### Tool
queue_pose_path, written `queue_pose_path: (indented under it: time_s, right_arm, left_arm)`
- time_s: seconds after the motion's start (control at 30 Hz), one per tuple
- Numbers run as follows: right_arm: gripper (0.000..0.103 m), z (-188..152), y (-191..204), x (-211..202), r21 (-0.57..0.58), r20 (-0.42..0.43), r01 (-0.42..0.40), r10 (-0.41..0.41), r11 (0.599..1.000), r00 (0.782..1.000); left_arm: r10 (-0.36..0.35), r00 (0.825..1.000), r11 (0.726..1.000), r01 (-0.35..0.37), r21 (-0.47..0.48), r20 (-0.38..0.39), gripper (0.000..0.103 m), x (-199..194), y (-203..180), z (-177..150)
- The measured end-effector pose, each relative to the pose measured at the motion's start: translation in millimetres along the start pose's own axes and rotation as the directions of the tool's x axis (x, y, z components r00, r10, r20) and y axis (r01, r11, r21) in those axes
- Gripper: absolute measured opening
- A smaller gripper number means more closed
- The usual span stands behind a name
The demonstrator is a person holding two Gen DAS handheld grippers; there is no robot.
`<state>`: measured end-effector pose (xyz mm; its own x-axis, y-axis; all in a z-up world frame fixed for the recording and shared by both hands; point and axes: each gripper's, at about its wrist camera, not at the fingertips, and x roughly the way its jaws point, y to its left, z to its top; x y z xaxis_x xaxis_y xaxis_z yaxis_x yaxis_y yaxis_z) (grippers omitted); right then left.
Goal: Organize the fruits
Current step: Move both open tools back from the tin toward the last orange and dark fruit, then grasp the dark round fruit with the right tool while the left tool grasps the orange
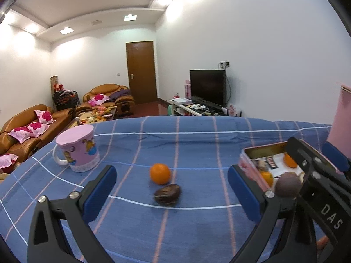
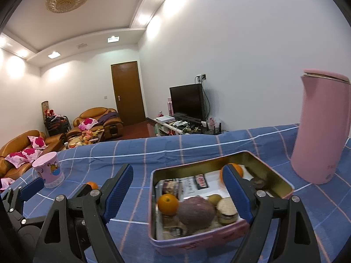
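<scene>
Here, label by label:

Loose dark fruit (image 1: 167,195): lies on the blue checked cloth (image 1: 197,144), long axis running left to right with the right end tilted slightly toward the far side; which end is the stem I cannot tell.

Loose orange (image 1: 160,173): round, just beyond the dark fruit and nearly touching it, a little to its left.

Left gripper (image 1: 172,194): fingers wide apart, holding nothing; the loose orange and the dark fruit sit between the two blue pads (image 1: 101,195), nearer the tips.

Tin box (image 2: 274,175): open rectangular tin with pink outer walls, on the cloth to the right of the loose fruit, long axis running from near-left to far-right.

Tin contents: an orange in the near-left part (image 2: 168,204); a large purplish round fruit (image 2: 196,212) just right of it, touching; a second orange at the far side (image 2: 238,168), partly hidden by a gripper finger; a small dark round item (image 2: 258,183) at the far right; a pale round sliced piece (image 2: 227,208) and a smaller brownish fruit (image 2: 214,198) beside the purplish one; printed packets line the bottom.

Right gripper (image 2: 179,188): spread apart and empty, hovering over the near edge of the tin.

Pink mug (image 1: 76,151): upright, far left on the cloth, handle pointing left.

Pink flask (image 2: 318,131): upright, far right, just beyond the tin.
</scene>
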<state>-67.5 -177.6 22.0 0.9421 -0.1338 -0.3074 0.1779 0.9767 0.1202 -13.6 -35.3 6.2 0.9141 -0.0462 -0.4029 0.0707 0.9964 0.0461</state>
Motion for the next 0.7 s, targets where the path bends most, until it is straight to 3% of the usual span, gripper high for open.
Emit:
queue_pose_path:
  time_s: [0.47,0.7]
  right_arm:
    - [0.085,-1.8,45.4,21.1,-0.027,-0.025,-0.07,0.069,0.997,0.997]
    - [0.085,-3.0,66.1,36.0,-0.059,-0.08,-0.118,0.113,0.991,0.99]
  left_arm:
    - [0.084,0.996,0.996,-0.085,-0.025,-0.036,0.103,25.4,56.7,5.5]
    - [0.168,0.977,0.98,-0.18,-0.08,-0.13,0.103,49.4,100.9,4.6]
